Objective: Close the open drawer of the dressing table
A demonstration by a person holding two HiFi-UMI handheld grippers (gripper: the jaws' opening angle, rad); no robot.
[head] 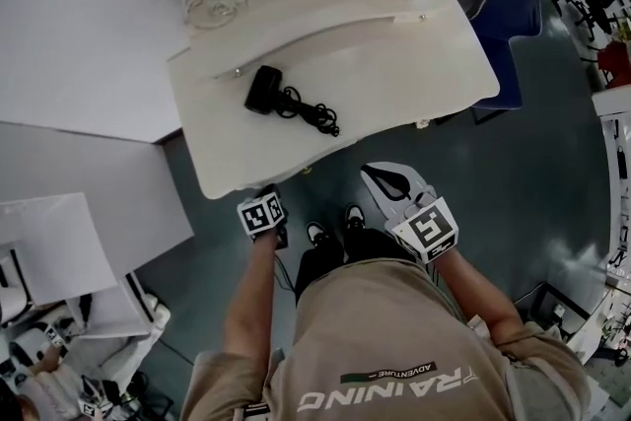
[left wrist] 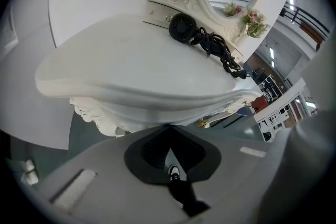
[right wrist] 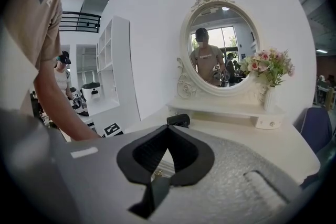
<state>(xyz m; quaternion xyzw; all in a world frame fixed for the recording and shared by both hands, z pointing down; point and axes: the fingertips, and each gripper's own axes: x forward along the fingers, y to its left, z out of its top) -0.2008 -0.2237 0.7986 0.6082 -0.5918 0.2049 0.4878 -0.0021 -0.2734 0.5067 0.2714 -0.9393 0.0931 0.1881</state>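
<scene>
Clenched empty: left gripper [left wrist: 168,128], tips at front edge of white ornate dressing table [left wrist: 131,65], presumably for pushing; right gripper [right wrist: 168,127] likewise clenched, held clear.

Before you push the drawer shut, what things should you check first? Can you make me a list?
1. Left gripper free to push: ok, jaws shut on nothing.
2. Right gripper free to push: ok, jaws shut on nothing.
3. Left gripper close to the front edge of the dressing table: ok.
4. Hair dryer and its cord out of the way: ok, both lie on the tabletop, back from the front edge.
5. How far out the drawer stands: cannot tell, the tabletop hides it in the head view.
6. Shoes clear of the drawer's path: cannot tell.
</scene>
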